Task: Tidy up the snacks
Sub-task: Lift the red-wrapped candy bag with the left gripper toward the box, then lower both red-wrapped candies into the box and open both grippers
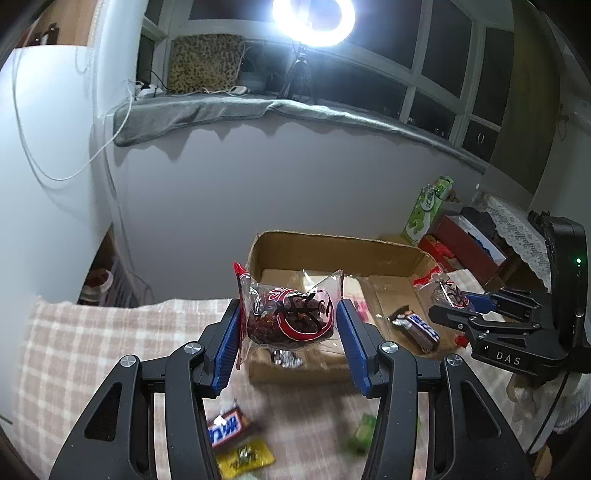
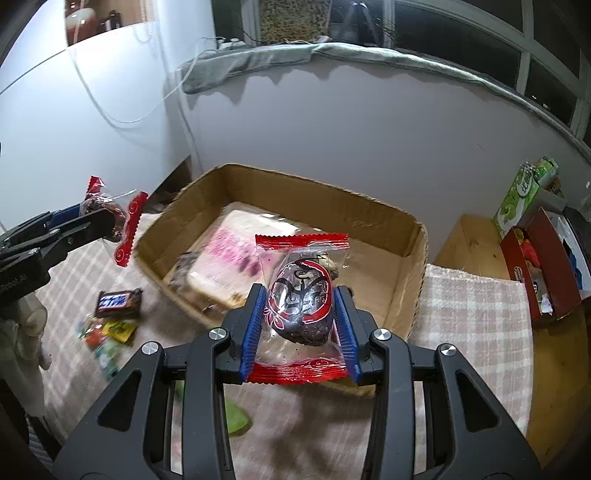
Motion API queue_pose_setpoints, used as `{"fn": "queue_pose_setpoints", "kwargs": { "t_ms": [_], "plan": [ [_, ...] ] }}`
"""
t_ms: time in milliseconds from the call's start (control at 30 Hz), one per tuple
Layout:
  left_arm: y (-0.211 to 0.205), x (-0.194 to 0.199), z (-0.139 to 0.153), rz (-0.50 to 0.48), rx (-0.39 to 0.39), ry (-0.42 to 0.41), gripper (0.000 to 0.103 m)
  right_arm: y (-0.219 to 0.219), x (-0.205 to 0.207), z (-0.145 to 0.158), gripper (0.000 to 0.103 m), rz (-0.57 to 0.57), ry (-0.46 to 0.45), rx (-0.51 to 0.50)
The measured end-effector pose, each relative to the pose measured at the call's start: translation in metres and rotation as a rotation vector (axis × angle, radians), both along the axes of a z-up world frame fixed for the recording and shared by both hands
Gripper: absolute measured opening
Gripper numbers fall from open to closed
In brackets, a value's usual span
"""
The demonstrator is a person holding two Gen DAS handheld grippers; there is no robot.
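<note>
It was a lived-in room of a home at night. A grey blanket (image 1: pixel 258 110) draped the sill under dark, white-framed windows (image 1: pixel 436 62), where a leopard-print cushion (image 1: pixel 205 62) leaned. A pink-and-white checked cloth (image 2: pixel 476 317) covered the table, a worn brown cardboard box (image 2: pixel 369 225) sat at its far edge, and a bright ring light (image 1: pixel 314 18) stood on the sill.

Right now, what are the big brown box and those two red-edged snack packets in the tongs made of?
The open brown box looks like matte corrugated cardboard: dull tan walls with rough torn edges. The red-edged clear snack packet in the left tongs and its twin in the right tongs look like thin glossy plastic film: see-through, crinkled, shiny glints, crimped zigzag ends. The blue pads seem ribbed rubber or plastic.
</note>
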State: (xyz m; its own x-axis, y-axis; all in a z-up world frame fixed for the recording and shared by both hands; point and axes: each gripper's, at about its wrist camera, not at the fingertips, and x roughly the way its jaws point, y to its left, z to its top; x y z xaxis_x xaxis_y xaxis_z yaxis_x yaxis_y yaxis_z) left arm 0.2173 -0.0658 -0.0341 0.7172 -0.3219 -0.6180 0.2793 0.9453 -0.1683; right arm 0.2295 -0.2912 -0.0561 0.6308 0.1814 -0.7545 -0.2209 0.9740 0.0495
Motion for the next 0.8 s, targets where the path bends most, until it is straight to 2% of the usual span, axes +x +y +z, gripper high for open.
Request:
{"fn": "queue_pose_setpoints", "kwargs": {
  "t_ms": [300, 700, 800],
  "plan": [
    [-0.012, 0.026, -0.015, -0.009, 0.007, 0.034, 0.05, -0.015, 0.028, -0.02, 0.039, -0.037, 0.035, 0.009],
    [-0.019, 0.04, -0.025, -0.014, 0.018, 0.053, 0.051, -0.018, 0.041, -0.036, 0.039, -0.05, 0.048, 0.011],
    [-0.019, 0.042, -0.027, -0.009, 0.022, 0.062, 0.052, -0.018, 0.041, -0.037, 0.045, -0.057, 0.038, 0.012]
  ]
}}
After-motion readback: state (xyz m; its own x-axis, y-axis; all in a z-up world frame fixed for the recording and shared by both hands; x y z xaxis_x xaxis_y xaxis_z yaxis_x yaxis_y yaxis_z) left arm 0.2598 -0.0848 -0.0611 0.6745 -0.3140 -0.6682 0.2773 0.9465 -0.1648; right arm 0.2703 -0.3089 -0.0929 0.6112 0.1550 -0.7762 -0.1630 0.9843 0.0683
